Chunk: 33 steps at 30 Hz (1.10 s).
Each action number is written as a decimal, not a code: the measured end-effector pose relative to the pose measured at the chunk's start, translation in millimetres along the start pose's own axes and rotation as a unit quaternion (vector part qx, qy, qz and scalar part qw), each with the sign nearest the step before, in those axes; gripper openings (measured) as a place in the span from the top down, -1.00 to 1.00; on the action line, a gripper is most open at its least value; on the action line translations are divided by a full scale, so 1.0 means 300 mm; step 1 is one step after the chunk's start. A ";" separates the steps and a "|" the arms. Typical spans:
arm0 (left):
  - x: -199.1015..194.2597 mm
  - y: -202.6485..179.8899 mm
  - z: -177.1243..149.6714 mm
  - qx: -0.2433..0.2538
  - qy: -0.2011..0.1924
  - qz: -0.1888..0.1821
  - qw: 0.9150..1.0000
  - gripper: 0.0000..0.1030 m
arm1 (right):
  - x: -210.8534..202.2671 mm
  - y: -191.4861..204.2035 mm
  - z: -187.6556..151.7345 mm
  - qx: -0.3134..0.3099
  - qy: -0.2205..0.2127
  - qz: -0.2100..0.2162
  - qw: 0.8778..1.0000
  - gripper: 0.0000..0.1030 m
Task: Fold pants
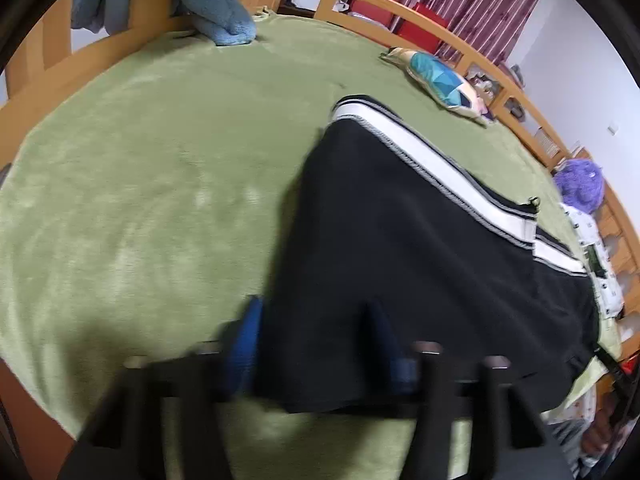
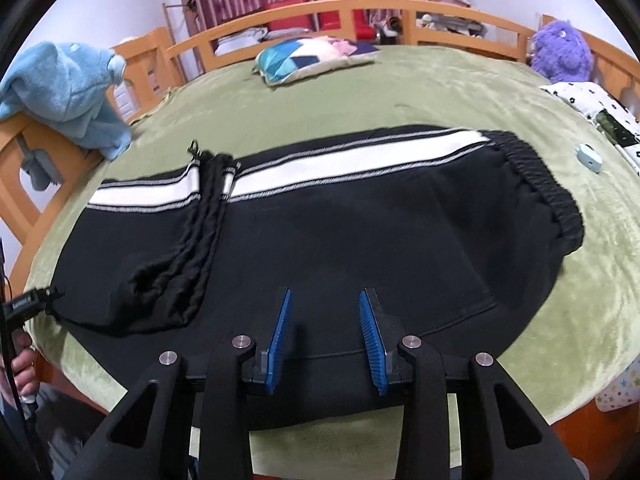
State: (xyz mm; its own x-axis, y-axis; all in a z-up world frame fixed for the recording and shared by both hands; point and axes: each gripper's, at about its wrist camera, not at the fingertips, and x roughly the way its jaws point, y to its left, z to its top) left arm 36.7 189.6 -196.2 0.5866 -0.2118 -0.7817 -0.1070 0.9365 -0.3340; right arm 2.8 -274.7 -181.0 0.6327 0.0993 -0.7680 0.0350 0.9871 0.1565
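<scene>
Black pants with a white side stripe lie folded flat on the green blanket; the elastic waistband is at the right, the leg cuffs are folded over at the left. The pants also show in the left wrist view. My right gripper is open, its blue pads hovering over the near edge of the pants. My left gripper is open over the left end of the pants, blurred by motion; its left pad lies by the fabric's edge. The left gripper's tip shows in the right wrist view.
The green blanket covers a bed with a wooden rail. A blue plush sits at the left, a patterned cushion at the back, a purple plush and patterned cloth at the right, a small blue object near the waistband.
</scene>
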 end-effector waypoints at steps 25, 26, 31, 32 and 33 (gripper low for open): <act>-0.337 -0.761 0.071 0.169 -0.101 -0.025 0.980 0.67 | -0.147 -0.276 -0.011 0.043 -0.022 0.019 0.999 0.67; -0.333 -0.807 0.066 0.178 -0.100 -0.030 0.979 0.67 | -0.150 -0.294 -0.008 0.045 -0.022 0.020 0.999 0.67; -0.261 -1.047 0.005 0.237 -0.078 -0.053 0.967 0.67 | -0.170 -0.357 -0.009 0.060 -0.023 0.015 0.998 0.65; -0.246 -1.083 -0.017 0.246 -0.074 -0.057 0.965 0.67 | -0.171 -0.370 -0.007 0.063 -0.020 0.011 0.998 0.65; -0.217 -1.128 -0.043 0.259 -0.064 -0.063 0.962 0.67 | -0.171 -0.375 -0.007 0.066 -0.018 0.005 0.998 0.64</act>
State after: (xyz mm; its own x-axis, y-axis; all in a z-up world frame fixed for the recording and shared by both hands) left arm 24.5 -117.1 -38.9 0.6659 -0.3284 -0.6699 0.3671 0.9259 -0.0891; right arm -35.2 -390.6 -160.6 0.6616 0.1023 -0.7428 0.1278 0.9608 0.2462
